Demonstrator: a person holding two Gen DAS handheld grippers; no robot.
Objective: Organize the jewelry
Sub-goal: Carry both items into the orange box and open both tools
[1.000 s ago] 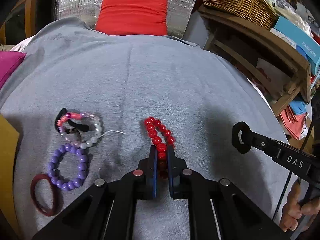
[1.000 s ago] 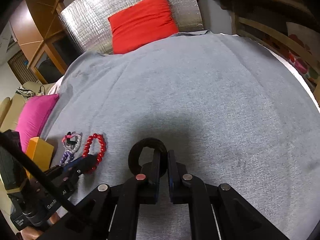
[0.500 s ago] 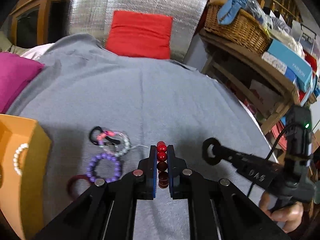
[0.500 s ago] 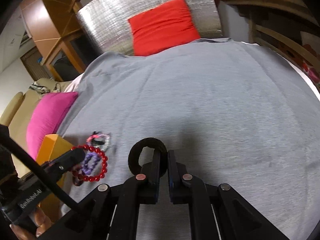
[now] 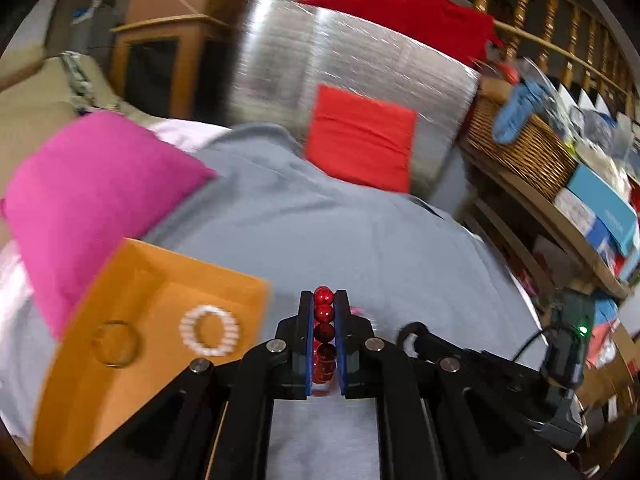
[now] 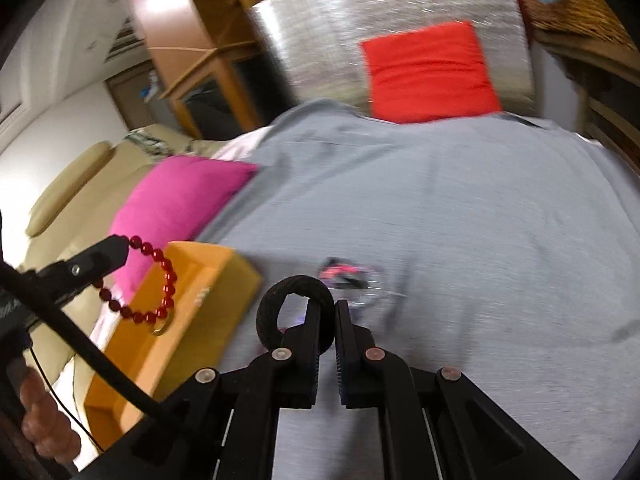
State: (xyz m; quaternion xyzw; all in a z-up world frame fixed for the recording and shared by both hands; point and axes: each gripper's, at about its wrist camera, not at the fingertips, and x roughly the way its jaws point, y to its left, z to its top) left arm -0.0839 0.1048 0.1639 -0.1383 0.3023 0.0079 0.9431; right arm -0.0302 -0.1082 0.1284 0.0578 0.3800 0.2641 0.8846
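Observation:
My left gripper (image 5: 324, 300) is shut on a red bead bracelet (image 5: 323, 322) and holds it in the air just right of an open orange box (image 5: 168, 280). The box holds a white bead bracelet (image 5: 210, 330) and a thin gold ring (image 5: 116, 344). In the right wrist view the red bracelet (image 6: 160, 284) hangs from the left gripper (image 6: 120, 246) over the orange box (image 6: 208, 292). My right gripper (image 6: 328, 308) is shut on a black hair tie (image 6: 288, 292), above the grey blanket. A blurred pile of bracelets (image 6: 348, 274) lies beyond it.
A pink cushion (image 5: 92, 184) lies behind the box and a red cushion (image 5: 360, 136) against a silver panel at the far end. A wooden shelf with a wicker basket (image 5: 528, 152) and boxes runs along the right. The grey blanket (image 6: 460, 220) covers the surface.
Both grippers have lifted and swung left toward the orange box. The red bracelet now hangs over the box, and the box interior has come into the left wrist view.

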